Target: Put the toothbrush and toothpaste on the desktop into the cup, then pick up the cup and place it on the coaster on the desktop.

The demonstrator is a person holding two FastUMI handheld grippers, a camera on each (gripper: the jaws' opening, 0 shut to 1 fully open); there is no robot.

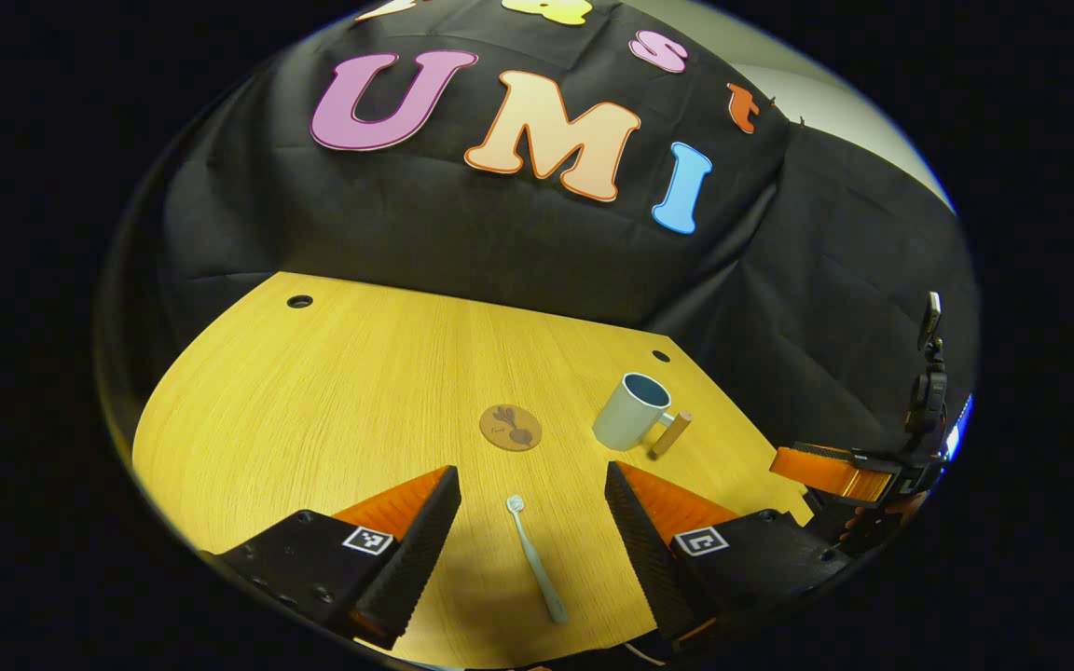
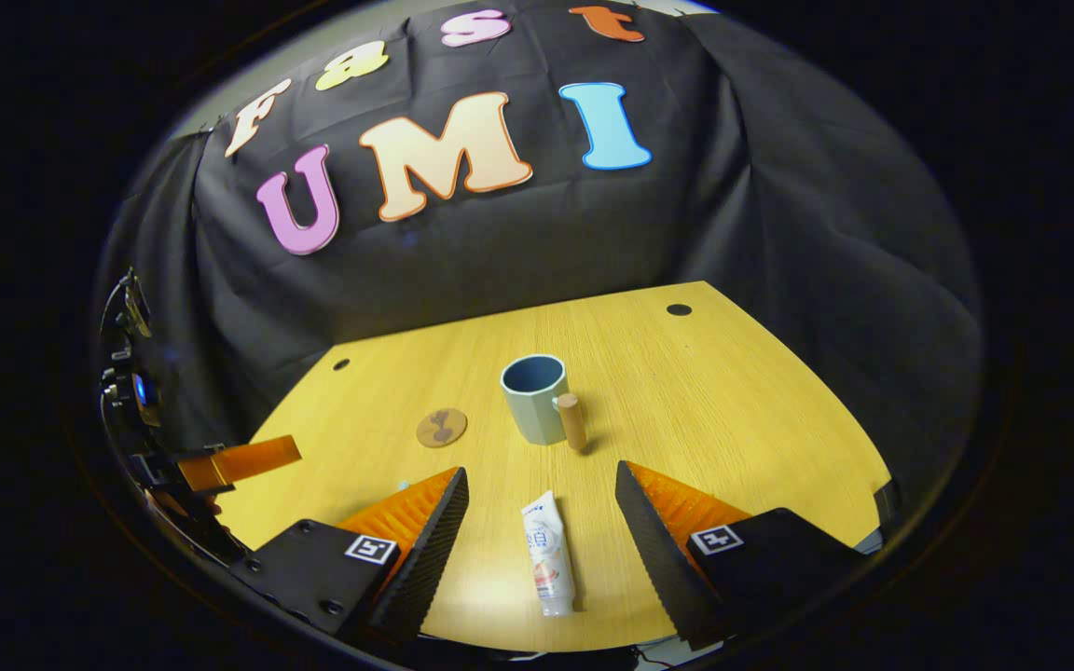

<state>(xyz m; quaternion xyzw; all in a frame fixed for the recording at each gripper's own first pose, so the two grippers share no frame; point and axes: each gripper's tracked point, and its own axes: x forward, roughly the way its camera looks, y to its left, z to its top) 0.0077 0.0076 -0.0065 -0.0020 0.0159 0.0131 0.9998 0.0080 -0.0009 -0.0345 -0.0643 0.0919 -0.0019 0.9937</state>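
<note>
A pale toothbrush [image 1: 535, 557] lies flat on the wooden desk [image 1: 332, 391], between the wide-apart fingers of my left gripper [image 1: 532, 499], which is open above it. A white toothpaste tube [image 2: 548, 554] lies between the fingers of my right gripper [image 2: 542, 494], also open and apart from it. The pale cup [image 1: 630, 411] [image 2: 536, 397] with a wooden handle stands upright and empty further back. A round brown coaster [image 1: 510, 427] [image 2: 442, 427] lies to the cup's left. The right gripper [image 1: 835, 471] shows at the desk's right edge in the left gripper view; the left gripper [image 2: 239, 461] shows at the left in the right gripper view.
Two small round holes [image 1: 299, 301] [image 1: 661, 355] sit near the desk's far corners. The black cloth wall [image 1: 500, 242] closes the back and sides. Bare wood lies around the cup and coaster.
</note>
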